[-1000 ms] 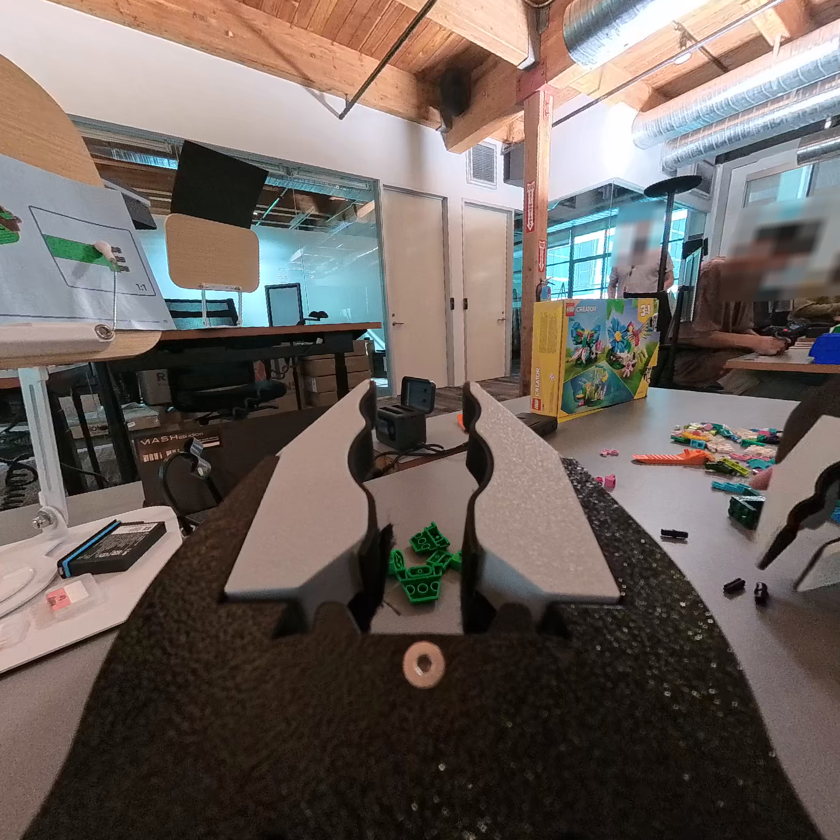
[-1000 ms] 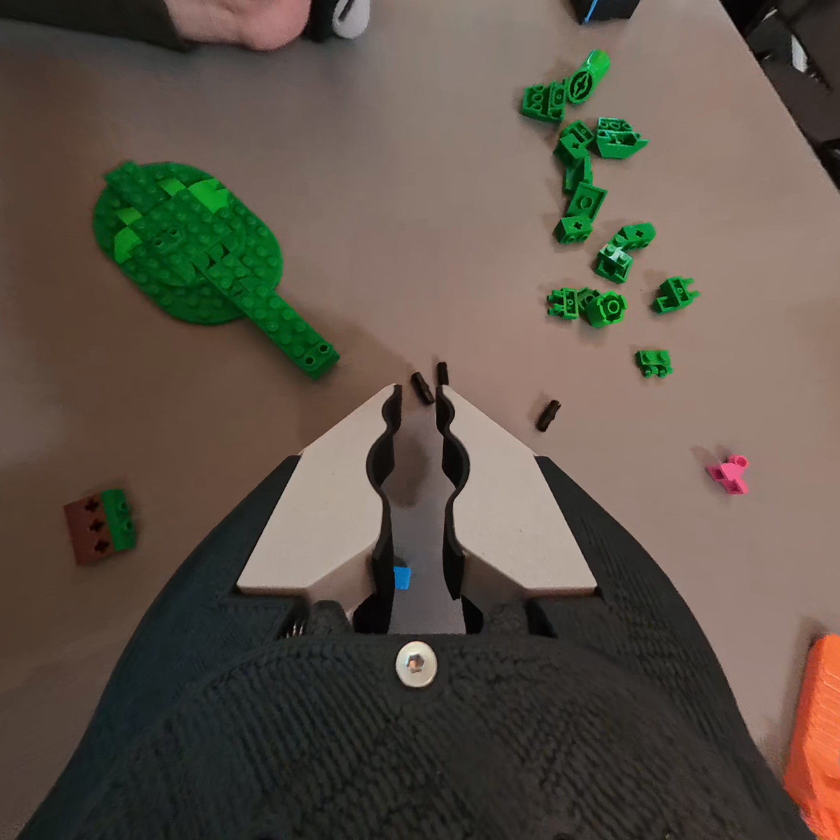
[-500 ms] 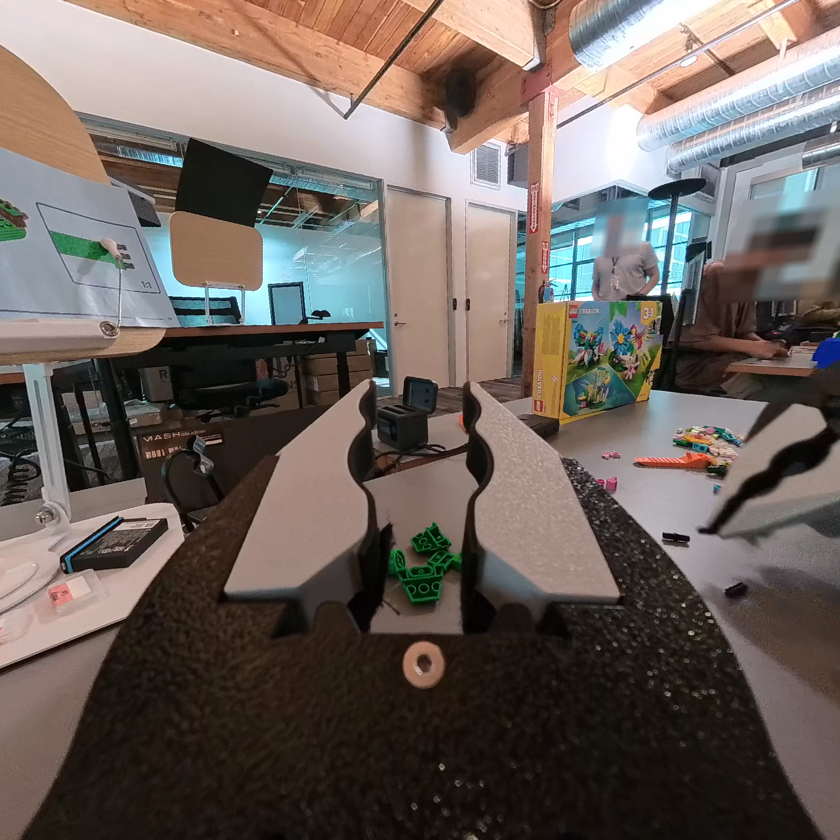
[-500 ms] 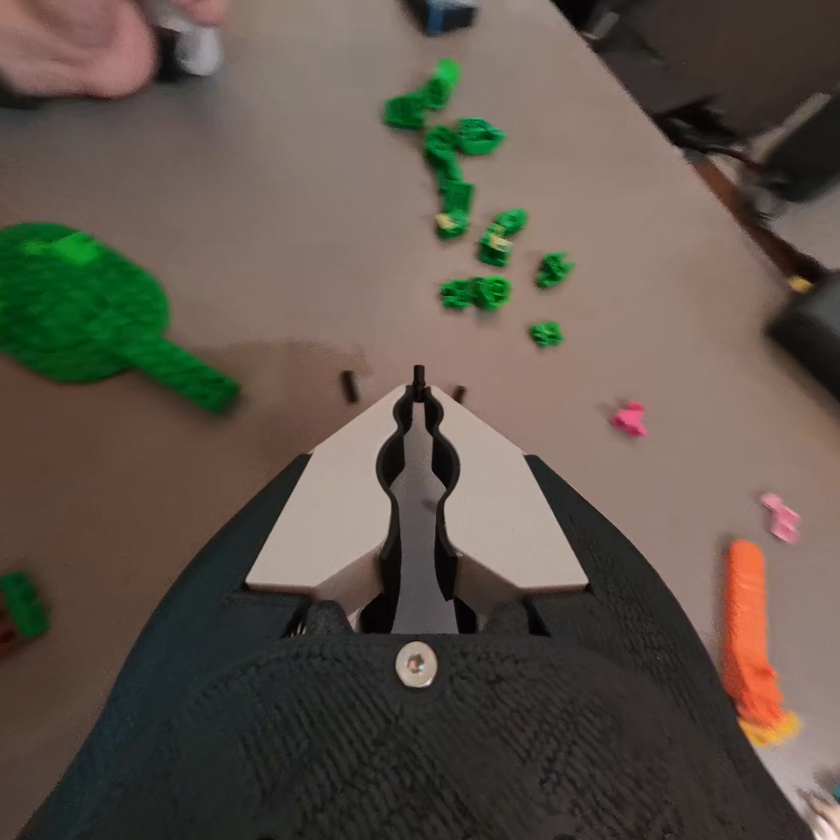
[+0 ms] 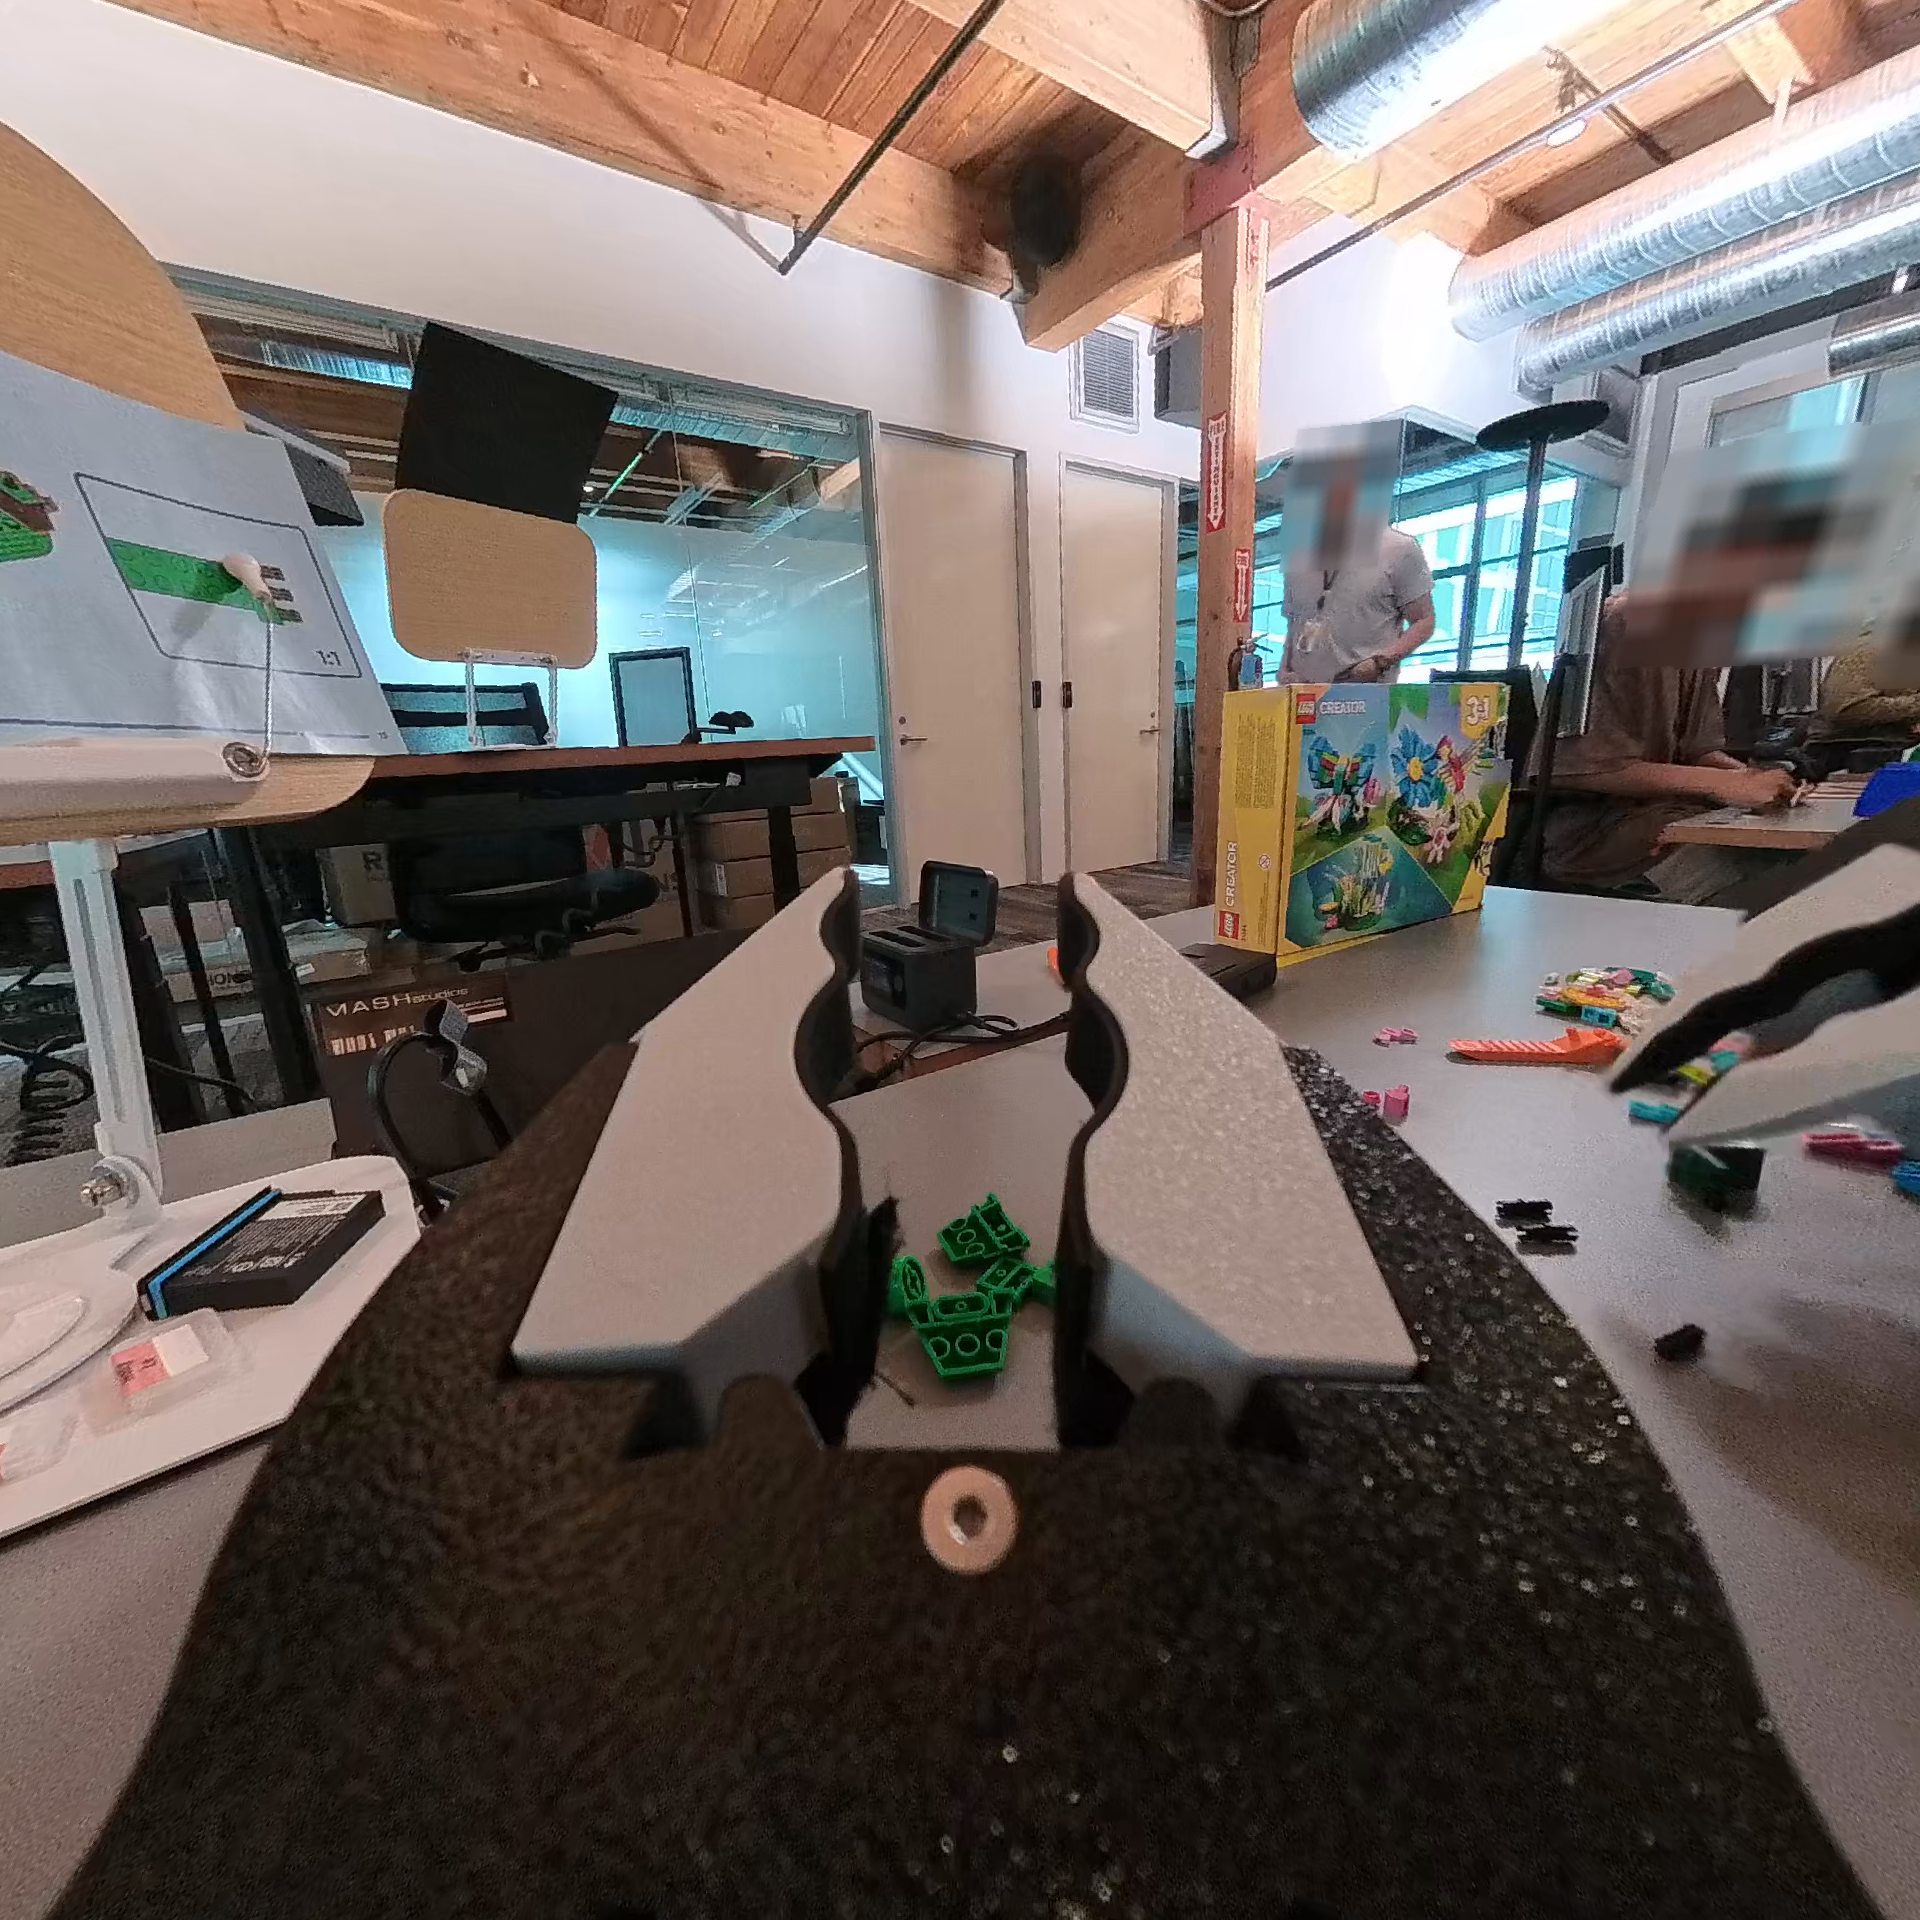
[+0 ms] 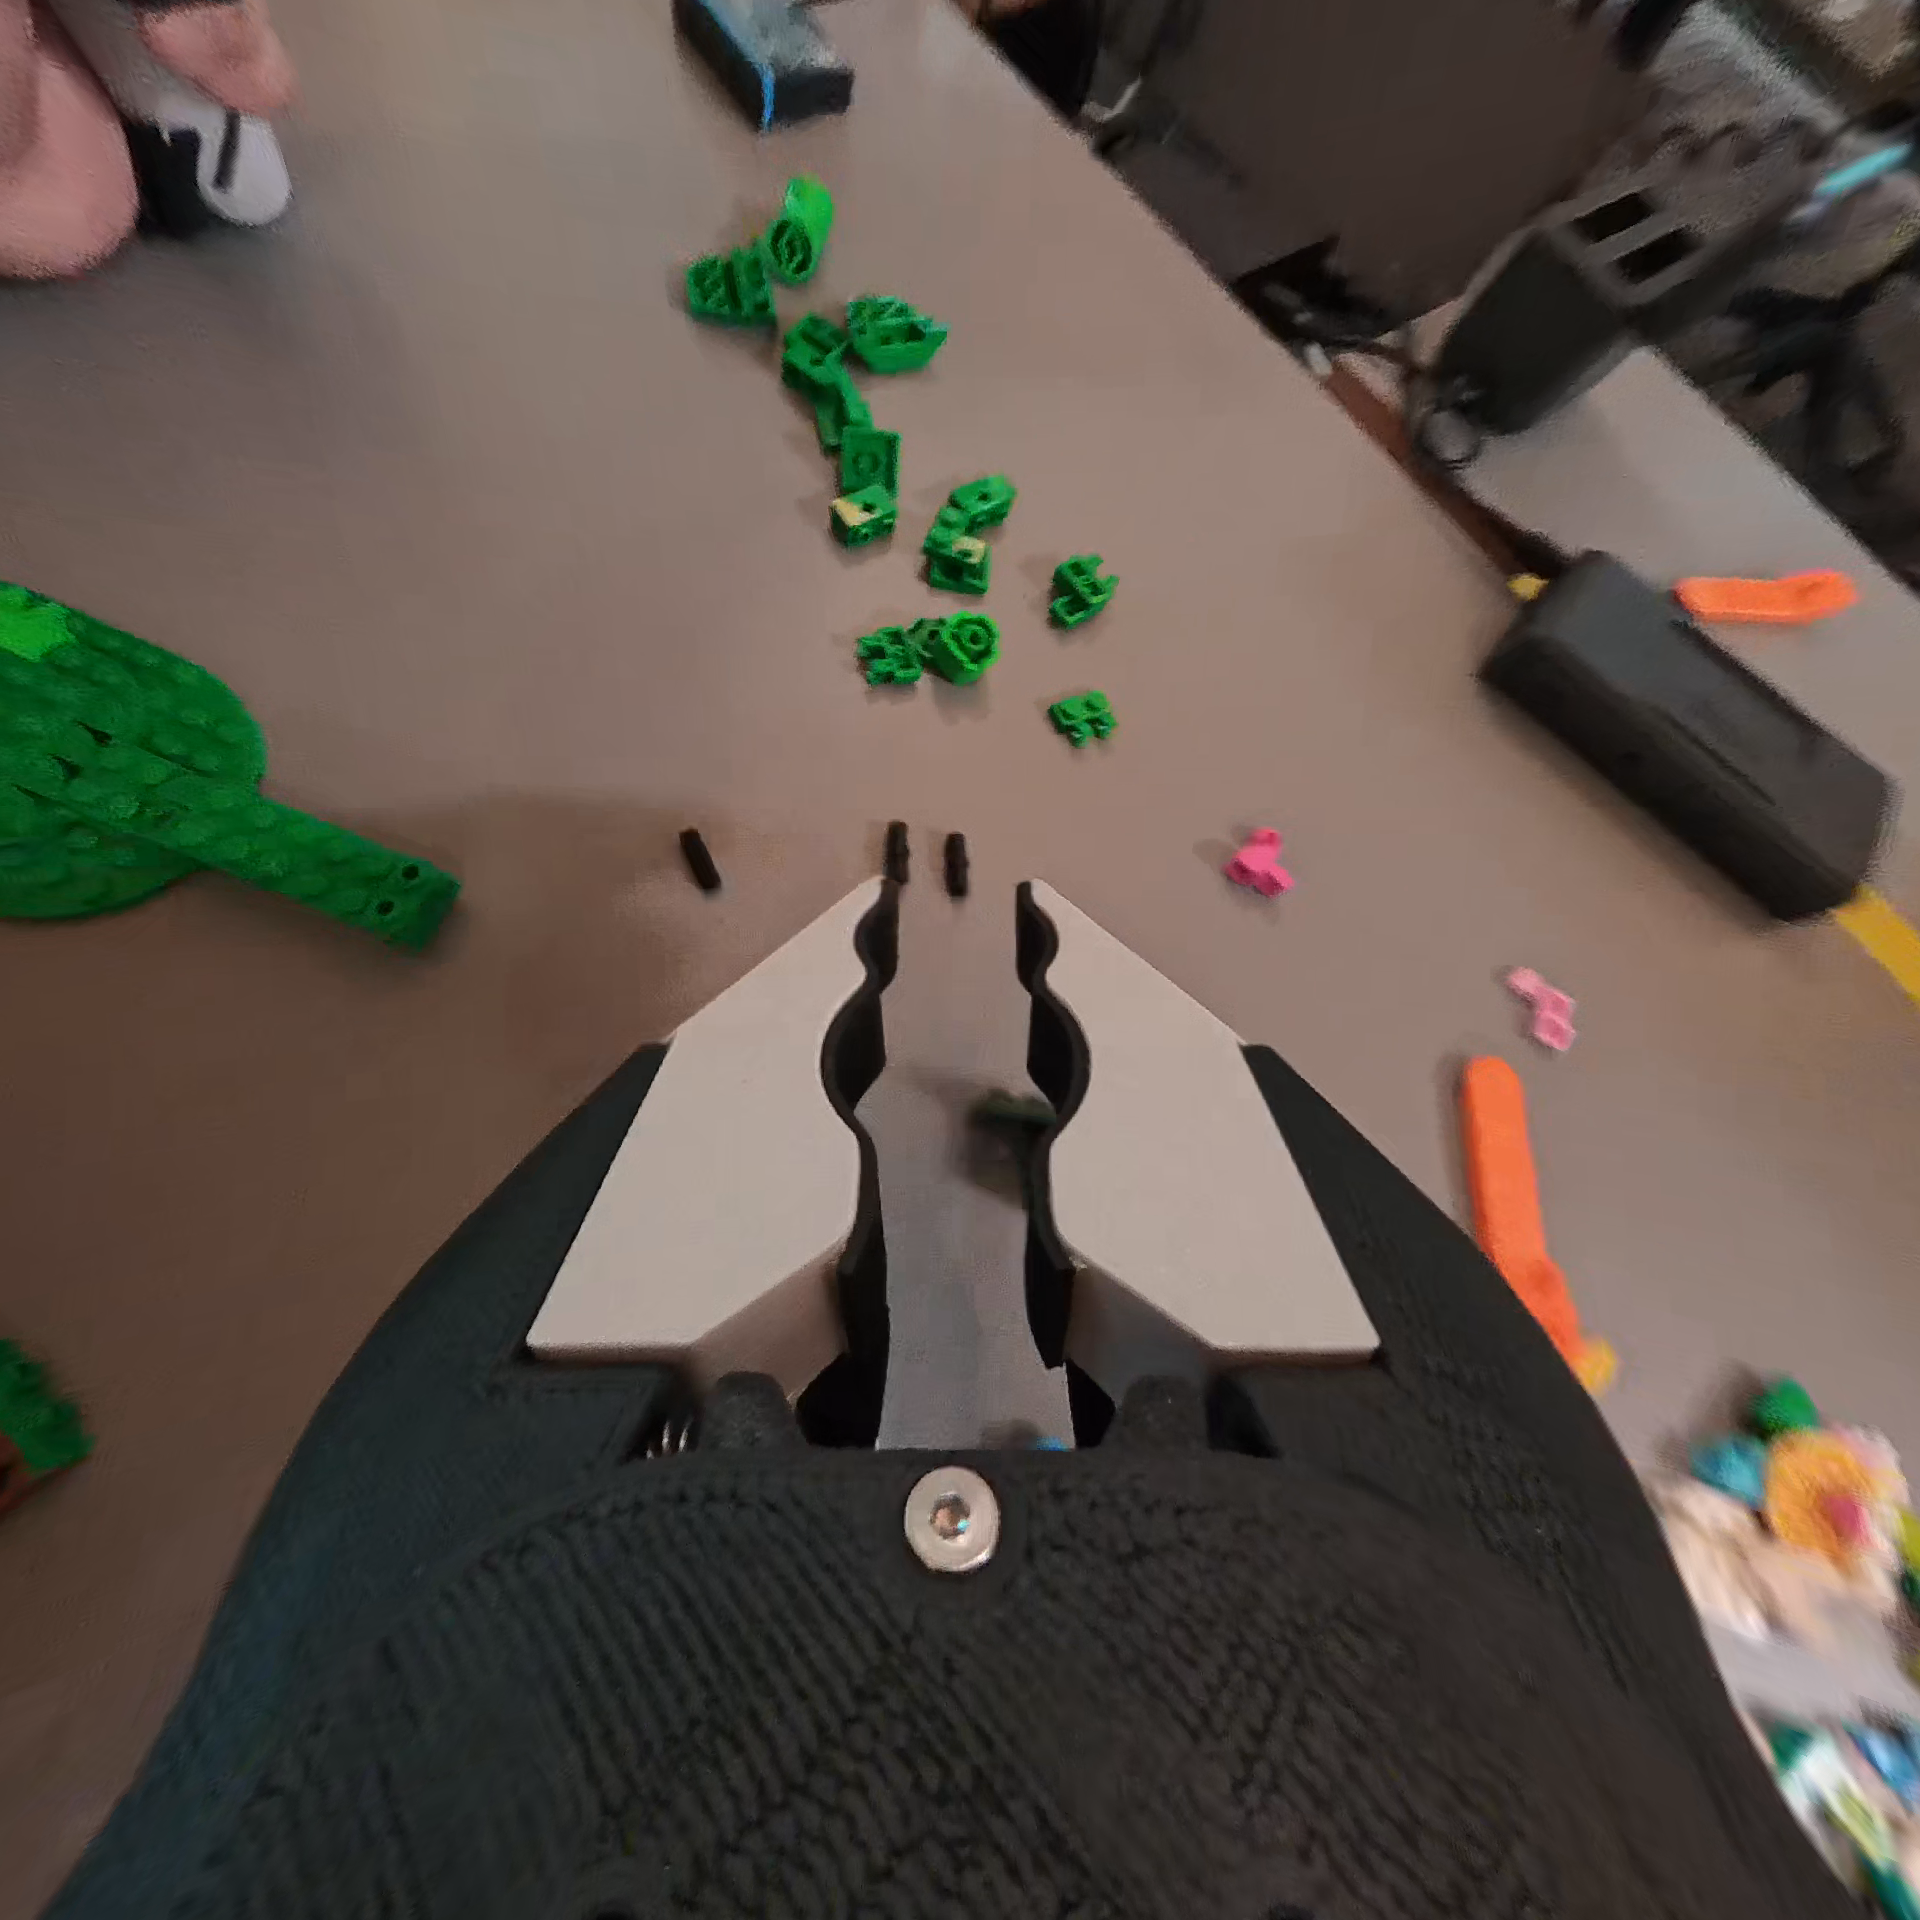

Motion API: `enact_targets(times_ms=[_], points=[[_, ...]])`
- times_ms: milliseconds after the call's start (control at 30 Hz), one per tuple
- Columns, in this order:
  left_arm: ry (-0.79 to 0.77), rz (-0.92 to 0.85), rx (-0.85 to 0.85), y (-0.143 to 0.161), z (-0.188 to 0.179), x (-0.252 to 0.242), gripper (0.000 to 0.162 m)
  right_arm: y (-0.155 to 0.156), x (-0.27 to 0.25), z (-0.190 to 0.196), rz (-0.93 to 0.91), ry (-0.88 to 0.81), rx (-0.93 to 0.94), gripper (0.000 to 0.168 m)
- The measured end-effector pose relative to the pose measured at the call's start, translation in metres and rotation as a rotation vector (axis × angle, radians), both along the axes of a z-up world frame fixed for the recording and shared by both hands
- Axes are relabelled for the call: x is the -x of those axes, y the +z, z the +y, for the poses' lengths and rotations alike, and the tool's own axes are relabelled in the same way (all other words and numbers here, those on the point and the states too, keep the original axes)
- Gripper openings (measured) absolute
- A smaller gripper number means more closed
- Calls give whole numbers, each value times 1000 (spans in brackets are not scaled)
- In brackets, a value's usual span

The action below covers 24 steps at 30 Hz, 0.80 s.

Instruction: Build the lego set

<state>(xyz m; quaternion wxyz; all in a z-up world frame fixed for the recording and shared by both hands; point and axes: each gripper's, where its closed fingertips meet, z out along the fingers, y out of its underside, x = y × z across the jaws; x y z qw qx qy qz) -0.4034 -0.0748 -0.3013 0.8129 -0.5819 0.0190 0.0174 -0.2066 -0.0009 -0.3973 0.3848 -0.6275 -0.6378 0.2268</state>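
Grippers both spread, empty: right gripper (image 6: 954, 894) over grey table (image 6: 520, 520) w/ black pins (image 6: 954, 864) at tips; left gripper (image 5: 961, 914) above green bricks (image 5: 971, 1288).

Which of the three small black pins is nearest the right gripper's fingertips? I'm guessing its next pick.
The rightmost black pin, lying just ahead of the open right gripper. The middle pin sits beside the left fingertip; the left pin lies well aside.

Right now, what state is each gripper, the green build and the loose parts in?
left gripper: open, empty, loose green pieces on the table behind it.
right gripper: open, empty, just short of the pins.
black pins: three, loose on the table.
green leaf build: partly assembled, lying flat.
orange separator: lying flat, unused.
charger case: lid up.
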Motion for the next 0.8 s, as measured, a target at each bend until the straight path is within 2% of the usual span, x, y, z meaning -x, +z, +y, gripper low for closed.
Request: enact_targets(times_ms=[33,133,267,367,467,600,800], points=[[0,1,0,0,0,0,35,9,-13,4,25,-37,-13,21],[1,8,2,0,0,-1,35,30,-69,30,74,-206,-53,16],[0,16,6,-1,1,-2,35,51,-175,77,106,-543,-84,10],[0,25,9,-2,2,-3,35,58,-232,86,151,-683,-48,10],[1,46,16,-3,3,-5,34,48,-253,82,129,-681,-13,10],[3,40,15,-3,3,-4,34,37,-249,75,131,-633,-64,5],[-2,17,11,-3,2,-2,35,29,-262,85,114,-705,-65,7]])
